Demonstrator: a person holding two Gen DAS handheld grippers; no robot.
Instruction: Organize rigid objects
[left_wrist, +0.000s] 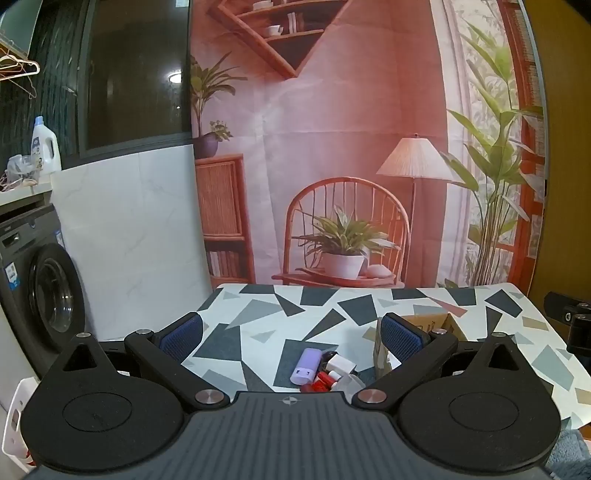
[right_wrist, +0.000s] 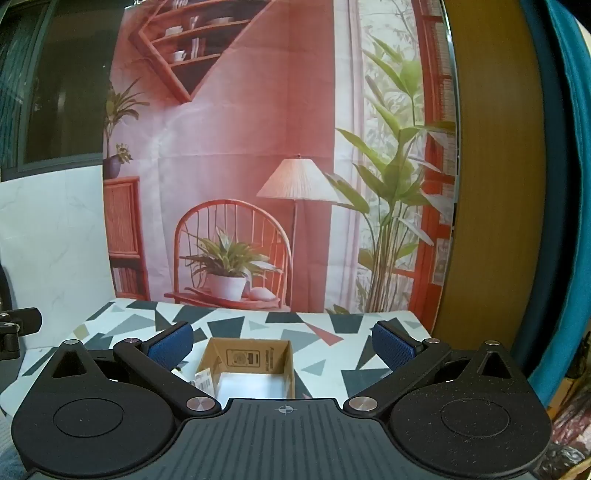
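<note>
In the left wrist view a small pile of rigid objects lies on the patterned table: a lilac case, a white block, red pieces. My left gripper is open and empty, held above and just behind the pile. An open cardboard box stands to the right of the pile, partly behind the right finger. In the right wrist view the same cardboard box stands open with a white bottom. My right gripper is open and empty, above and behind the box.
A washing machine stands left of the table. A printed backdrop hangs behind the table's far edge. A wooden panel and teal cloth are at the right. The other gripper's tip shows at the right edge.
</note>
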